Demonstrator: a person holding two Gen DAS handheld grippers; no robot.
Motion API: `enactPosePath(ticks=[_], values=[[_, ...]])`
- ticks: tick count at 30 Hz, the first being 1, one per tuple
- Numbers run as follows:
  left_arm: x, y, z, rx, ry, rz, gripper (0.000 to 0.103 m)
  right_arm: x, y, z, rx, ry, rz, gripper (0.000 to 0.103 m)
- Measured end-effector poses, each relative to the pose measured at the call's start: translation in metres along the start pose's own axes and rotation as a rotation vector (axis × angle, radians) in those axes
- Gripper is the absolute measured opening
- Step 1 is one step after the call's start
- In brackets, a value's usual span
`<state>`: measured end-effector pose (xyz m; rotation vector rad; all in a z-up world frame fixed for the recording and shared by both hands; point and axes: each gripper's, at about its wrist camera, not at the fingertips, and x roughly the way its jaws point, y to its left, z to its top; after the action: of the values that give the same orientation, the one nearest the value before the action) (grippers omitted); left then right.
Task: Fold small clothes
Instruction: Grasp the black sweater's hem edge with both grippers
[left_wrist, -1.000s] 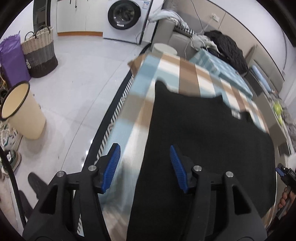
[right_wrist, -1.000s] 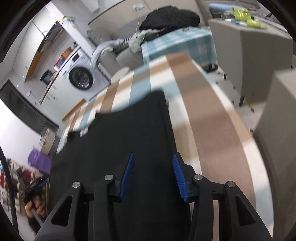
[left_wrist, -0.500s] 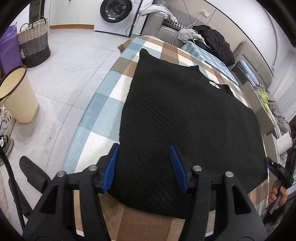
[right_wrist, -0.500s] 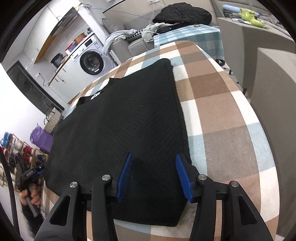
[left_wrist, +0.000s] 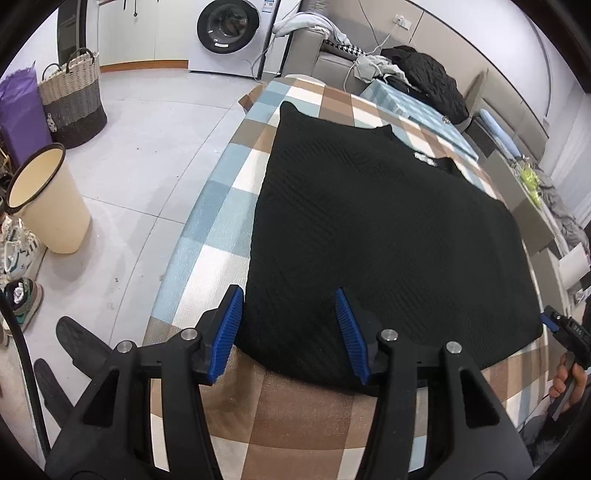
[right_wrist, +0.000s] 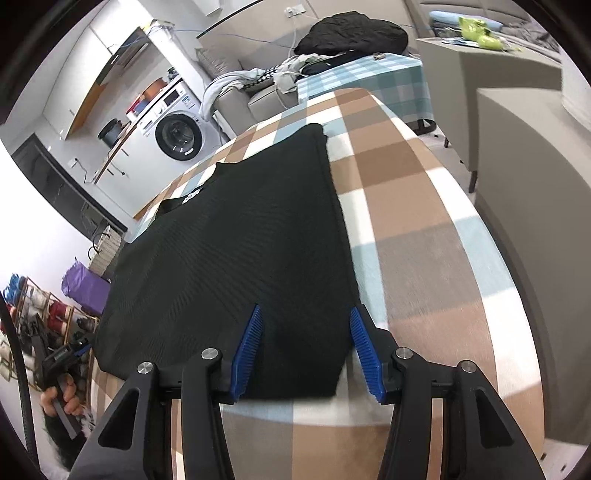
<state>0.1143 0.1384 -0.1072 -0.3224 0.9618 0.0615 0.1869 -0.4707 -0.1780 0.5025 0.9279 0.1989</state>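
Note:
A black knit garment (left_wrist: 376, 236) lies flat on the table with the checked cloth (left_wrist: 221, 214). Its neckline with a white label is at the far side. My left gripper (left_wrist: 290, 332) is open, its blue pads over the garment's near left corner. My right gripper (right_wrist: 306, 350) is open over the garment's (right_wrist: 240, 251) near right corner, just above the table (right_wrist: 424, 221). Neither holds anything. The right gripper shows at the left wrist view's right edge (left_wrist: 561, 326), and the left gripper at the right wrist view's left edge (right_wrist: 62, 354).
Left of the table stand a cream bin (left_wrist: 48, 206), a woven basket (left_wrist: 72, 99) and shoes (left_wrist: 18, 251) on the floor. A washing machine (left_wrist: 229, 33) and a sofa with clothes (left_wrist: 369, 62) are behind. Grey cabinets (right_wrist: 517, 155) stand right of the table.
Both grippers have drawn back toward the garment's near edge and steadied. More of the table's near edge shows now. Both stayed open.

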Motion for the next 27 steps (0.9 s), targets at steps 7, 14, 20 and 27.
enactPosePath(ticks=[7,14,20,27], values=[[0.013,0.005,-0.001,-0.02,0.004,-0.008,0.049,-0.006,-0.009,-0.009,0.029,-0.011,-0.018,0.051],[0.016,0.007,0.0,-0.043,-0.015,-0.032,0.022,0.004,-0.011,-0.004,0.038,-0.013,0.01,0.051],[0.009,0.001,0.0,-0.035,-0.068,-0.029,0.005,0.014,0.004,0.0,-0.038,-0.034,0.027,0.008],[-0.004,0.016,-0.004,-0.06,-0.094,0.012,0.004,-0.01,0.013,-0.013,-0.089,-0.082,-0.026,0.006]])
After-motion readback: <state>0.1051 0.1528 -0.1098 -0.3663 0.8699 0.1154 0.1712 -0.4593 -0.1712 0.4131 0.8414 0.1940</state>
